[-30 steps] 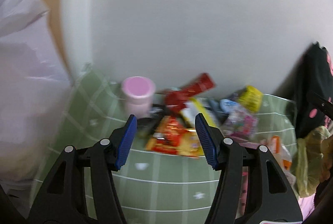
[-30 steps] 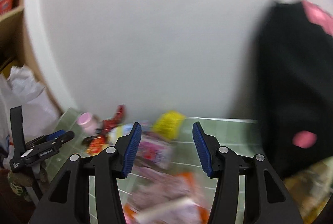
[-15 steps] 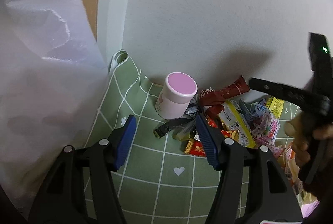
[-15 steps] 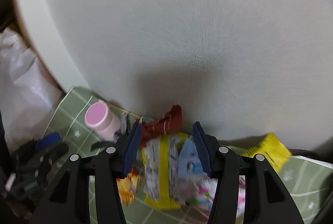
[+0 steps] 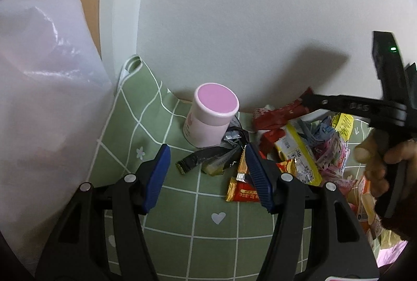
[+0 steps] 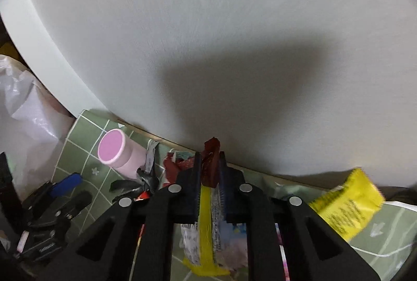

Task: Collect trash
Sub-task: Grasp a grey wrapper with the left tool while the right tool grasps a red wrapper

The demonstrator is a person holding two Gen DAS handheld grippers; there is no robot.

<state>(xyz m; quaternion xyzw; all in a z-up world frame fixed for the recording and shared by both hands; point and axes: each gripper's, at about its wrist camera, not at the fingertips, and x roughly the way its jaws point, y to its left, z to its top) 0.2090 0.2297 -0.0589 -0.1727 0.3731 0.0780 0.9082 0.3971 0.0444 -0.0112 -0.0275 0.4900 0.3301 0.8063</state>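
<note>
Red wrapper [image 6: 210, 163] now pinched, seemingly, by just-closed right hand-held gripper [image 6: 210, 171].

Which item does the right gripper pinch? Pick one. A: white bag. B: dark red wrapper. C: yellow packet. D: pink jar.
B: the right gripper has just been closing, and its pads now press on the dark red wrapper against the wall.

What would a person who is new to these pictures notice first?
First the heap of bright wrappers against the white wall, on the green checked cloth. The pink-lidded jar stands upright left of the heap. The right claw, which has just been closing, pinches a dark red wrapper; the left claw hangs open.
</note>
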